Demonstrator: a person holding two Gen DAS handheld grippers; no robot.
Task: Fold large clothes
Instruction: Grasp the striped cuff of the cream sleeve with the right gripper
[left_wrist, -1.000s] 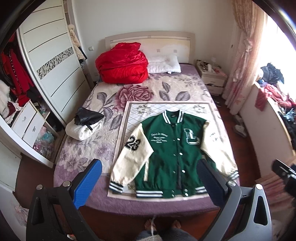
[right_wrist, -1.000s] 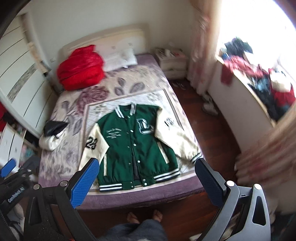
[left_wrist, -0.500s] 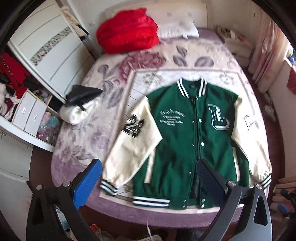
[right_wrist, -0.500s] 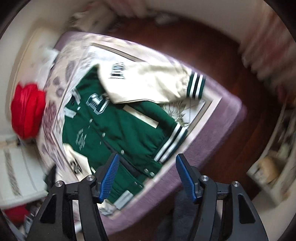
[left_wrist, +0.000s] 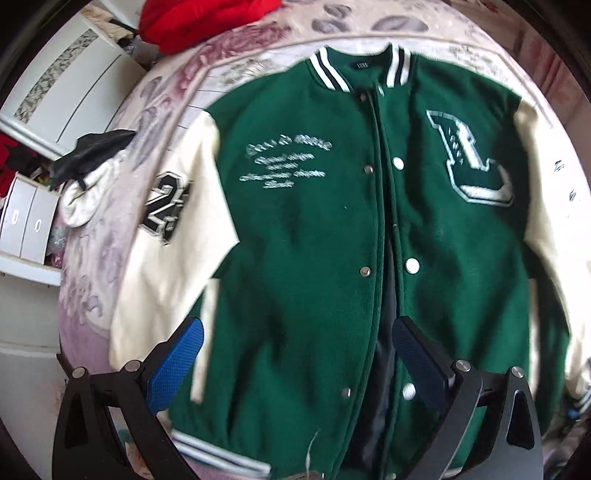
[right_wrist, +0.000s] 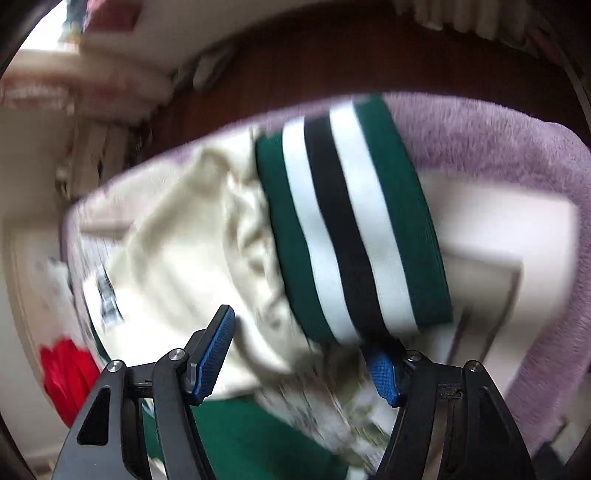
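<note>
Nearest, the right gripper (right_wrist: 301, 356) has dropped from a high overview to hang just above the striped cuff (right_wrist: 352, 225), its jaws partly open after narrowing and empty, the cuff at 12 o'clock. The left gripper (left_wrist: 295, 360) has also descended, jaws wide and empty, over the jacket (left_wrist: 306, 236), which lies flat on the bed (left_wrist: 83, 291). Further off at 11 o'clock sits a red bundle (left_wrist: 207, 18); I judge a sleeve fold is about to begin.
</note>
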